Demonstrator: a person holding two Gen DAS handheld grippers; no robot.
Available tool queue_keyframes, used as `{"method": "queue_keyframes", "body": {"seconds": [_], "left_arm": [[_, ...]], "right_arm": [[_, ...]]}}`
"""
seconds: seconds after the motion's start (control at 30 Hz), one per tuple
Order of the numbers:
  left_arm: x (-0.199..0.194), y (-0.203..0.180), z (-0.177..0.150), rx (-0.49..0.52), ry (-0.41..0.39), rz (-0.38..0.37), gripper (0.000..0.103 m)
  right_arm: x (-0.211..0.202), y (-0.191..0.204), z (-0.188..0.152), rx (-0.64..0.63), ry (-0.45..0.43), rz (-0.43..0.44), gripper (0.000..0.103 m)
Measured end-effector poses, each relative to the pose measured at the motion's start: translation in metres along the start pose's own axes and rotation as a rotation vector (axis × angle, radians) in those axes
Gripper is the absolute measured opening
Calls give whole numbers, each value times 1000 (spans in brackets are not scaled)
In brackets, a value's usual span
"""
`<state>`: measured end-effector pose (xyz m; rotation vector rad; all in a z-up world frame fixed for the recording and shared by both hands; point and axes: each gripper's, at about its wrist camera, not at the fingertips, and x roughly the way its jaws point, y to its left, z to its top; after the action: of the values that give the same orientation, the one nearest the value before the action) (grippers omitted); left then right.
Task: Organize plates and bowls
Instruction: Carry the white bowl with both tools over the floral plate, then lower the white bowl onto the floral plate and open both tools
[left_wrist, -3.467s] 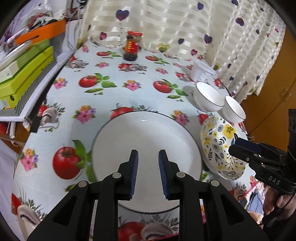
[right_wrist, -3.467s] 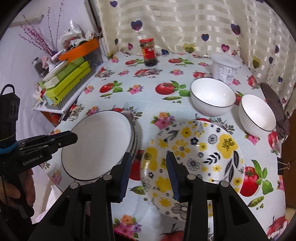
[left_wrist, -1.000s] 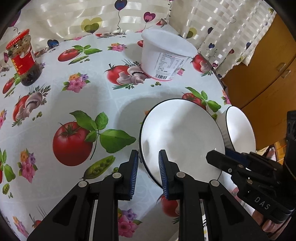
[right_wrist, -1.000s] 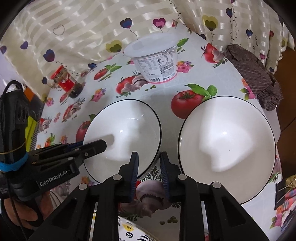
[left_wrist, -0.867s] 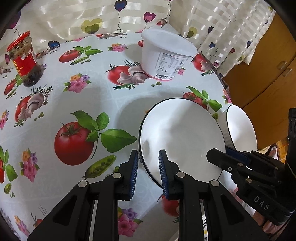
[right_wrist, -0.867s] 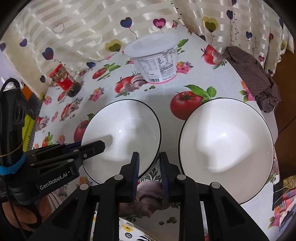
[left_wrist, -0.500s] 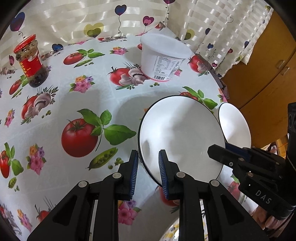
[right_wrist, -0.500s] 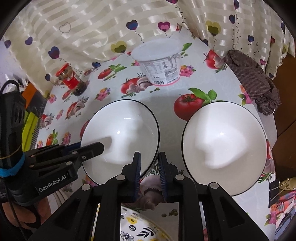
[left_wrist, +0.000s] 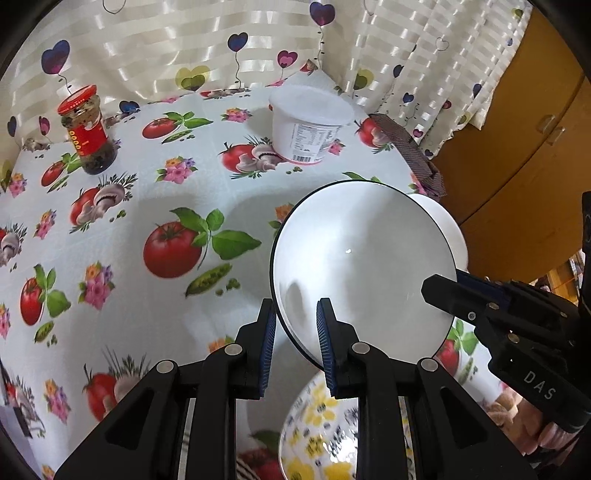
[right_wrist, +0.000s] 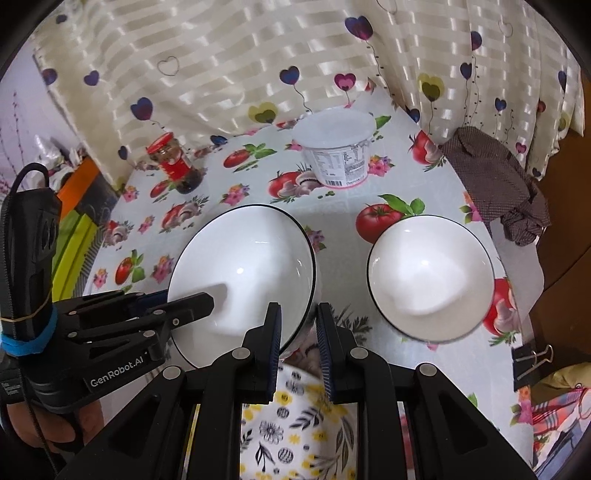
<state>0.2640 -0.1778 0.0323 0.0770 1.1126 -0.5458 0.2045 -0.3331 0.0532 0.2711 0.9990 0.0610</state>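
A white bowl with a black rim (left_wrist: 364, 266) (right_wrist: 243, 273) hangs lifted above the table, held by both grippers. My left gripper (left_wrist: 295, 341) is shut on its near-left rim. My right gripper (right_wrist: 298, 338) is shut on its near-right rim; it shows in the left wrist view (left_wrist: 458, 295) at the bowl's right edge. A second white bowl (right_wrist: 430, 278) stands on the table to the right, partly hidden behind the held bowl in the left wrist view (left_wrist: 450, 229). A yellow-flowered plate (left_wrist: 321, 432) (right_wrist: 295, 424) lies below the grippers.
A white lidded tub (left_wrist: 308, 127) (right_wrist: 336, 151) and a red-capped jar (left_wrist: 86, 129) (right_wrist: 173, 164) stand at the back by the curtain. A brown cloth (right_wrist: 495, 184) lies at the table's right edge. Green boxes (right_wrist: 70, 243) are stacked at the left.
Both grippers have risen and pulled back with the bowl, which is now off the table and nearer the second bowl. The flowered plate has come into view below.
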Motion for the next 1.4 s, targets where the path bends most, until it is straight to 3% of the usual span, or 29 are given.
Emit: {"method": "queue_keyframes", "body": {"seconds": [0.3,0.87,1.4], "left_arm": [[-21,-12,-39,-10,-2,22,23],[-13,-28,-103,-31,73,12,23],[0,-29,-117,-43,111,-5,23]], "right_arm": [[-19,10,-41,-20,21,10,19],[-26,3,-106,3,95,28,19],[-17,-5,-117,4,135,20,19]]}}
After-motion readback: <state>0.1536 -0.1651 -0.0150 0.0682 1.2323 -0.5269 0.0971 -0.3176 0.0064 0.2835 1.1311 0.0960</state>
